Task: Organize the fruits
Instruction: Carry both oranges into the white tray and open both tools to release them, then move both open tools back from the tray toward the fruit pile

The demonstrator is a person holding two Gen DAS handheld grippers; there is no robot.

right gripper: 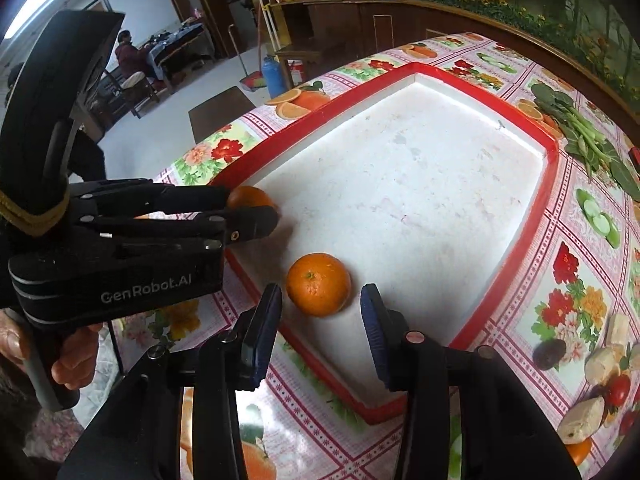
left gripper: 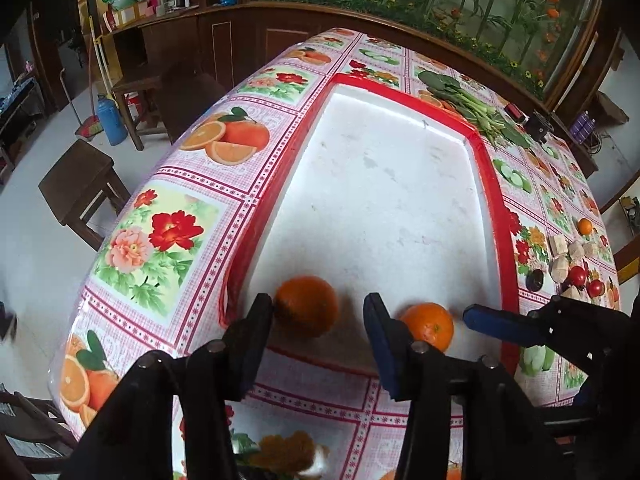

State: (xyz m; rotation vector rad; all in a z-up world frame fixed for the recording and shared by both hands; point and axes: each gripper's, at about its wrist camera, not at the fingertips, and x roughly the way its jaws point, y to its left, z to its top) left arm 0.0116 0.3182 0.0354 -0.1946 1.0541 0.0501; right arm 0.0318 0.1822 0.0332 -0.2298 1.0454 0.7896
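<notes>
A white tray with a red rim lies on the fruit-print tablecloth. Two oranges rest in its near corner. My left gripper straddles the darker orange; the fruit sits against the left pad with a gap on the right, so the jaws are open. My right gripper stands open around the brighter orange, with space on both sides. The right gripper's blue fingertip shows in the left wrist view. The left gripper's fingers show in the right wrist view.
Leafy greens lie beyond the tray's far right corner. A small orange, pale chunks and tomatoes sit to the right. Wooden stools stand left of the table. A person sits far behind.
</notes>
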